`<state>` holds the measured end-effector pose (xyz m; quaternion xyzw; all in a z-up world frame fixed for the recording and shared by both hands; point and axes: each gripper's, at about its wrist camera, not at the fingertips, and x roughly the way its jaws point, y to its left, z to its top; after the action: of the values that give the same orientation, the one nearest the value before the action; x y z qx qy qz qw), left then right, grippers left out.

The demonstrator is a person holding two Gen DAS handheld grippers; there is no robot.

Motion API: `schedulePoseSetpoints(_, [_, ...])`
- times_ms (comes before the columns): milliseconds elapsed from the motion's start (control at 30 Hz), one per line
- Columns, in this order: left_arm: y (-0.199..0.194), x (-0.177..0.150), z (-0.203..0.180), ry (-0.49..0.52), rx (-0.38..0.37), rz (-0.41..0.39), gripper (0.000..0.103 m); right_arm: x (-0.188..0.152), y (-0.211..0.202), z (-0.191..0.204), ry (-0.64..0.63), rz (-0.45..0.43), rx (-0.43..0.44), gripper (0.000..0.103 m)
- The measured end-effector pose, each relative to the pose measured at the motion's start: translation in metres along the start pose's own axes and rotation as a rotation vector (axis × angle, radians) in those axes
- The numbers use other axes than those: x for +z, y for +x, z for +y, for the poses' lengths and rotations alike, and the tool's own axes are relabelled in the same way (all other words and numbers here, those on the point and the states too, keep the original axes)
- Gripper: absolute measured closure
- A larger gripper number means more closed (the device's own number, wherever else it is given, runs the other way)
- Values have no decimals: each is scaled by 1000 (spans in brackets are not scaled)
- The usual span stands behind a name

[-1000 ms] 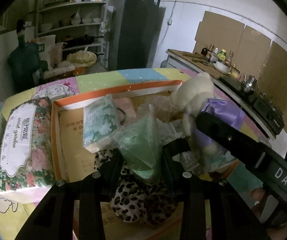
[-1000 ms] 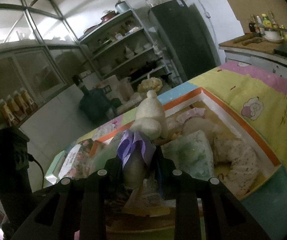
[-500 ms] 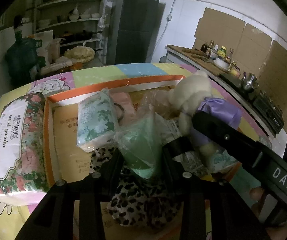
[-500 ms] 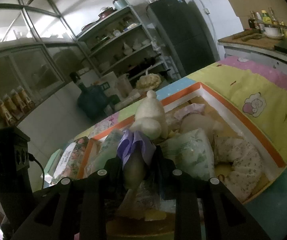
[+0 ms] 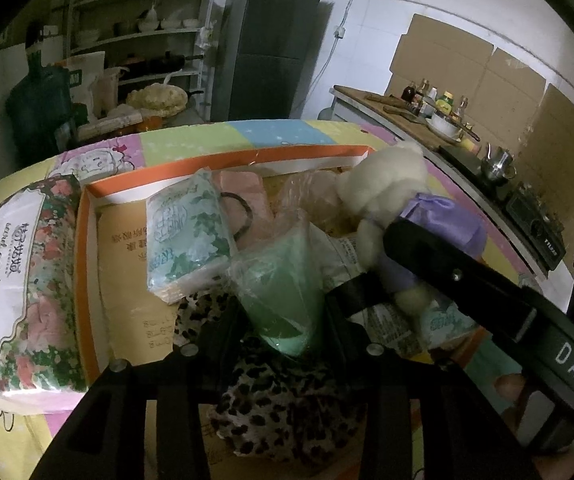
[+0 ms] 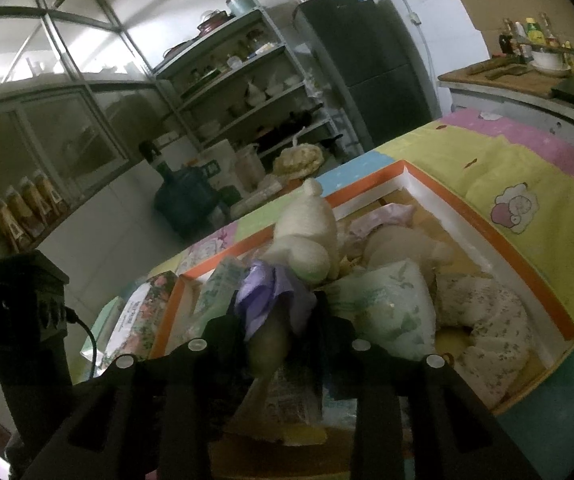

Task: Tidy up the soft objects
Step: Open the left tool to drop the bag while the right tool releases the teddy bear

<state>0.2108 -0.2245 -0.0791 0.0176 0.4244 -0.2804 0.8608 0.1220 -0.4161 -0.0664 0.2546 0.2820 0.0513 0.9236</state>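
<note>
Green pouch (image 5: 283, 280) clamped in left claw (image 5: 283, 312), plush bear (image 6: 307, 236) between right claw (image 6: 279, 320) pads, jaws just opening, floral tissue pack (image 5: 19, 280) at nine o'clock, pastel-clothed desk (image 6: 527, 184), fridge (image 5: 271, 40) at twelve.

tissue pack (image 5: 187, 236) in box (image 5: 223, 160), floral pack (image 5: 19, 280) left

Between our right gripper's (image 6: 277, 320) fingers the teddy bear's (image 6: 307, 236) lower body blurs into shadow. Ahead of our left gripper (image 5: 283, 300), a leopard-print cloth (image 5: 287, 408) lies half hidden.
</note>
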Motion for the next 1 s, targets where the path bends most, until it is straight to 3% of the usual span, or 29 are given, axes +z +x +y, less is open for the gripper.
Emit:
schedulePoseSetpoints(233, [2,-3,0,0,-4,13,60,1,0,0,1,-3,2,66])
schedulePoseSetpoints(467, [-4,-4,-1,-2,-19,-1,56,2,-7,9,-12,-35,-15,45])
schedulePoseSetpoints(1000, [-35,-8,-3,0,-9,-63,54,2,-32,16,-17,-97,-51,40])
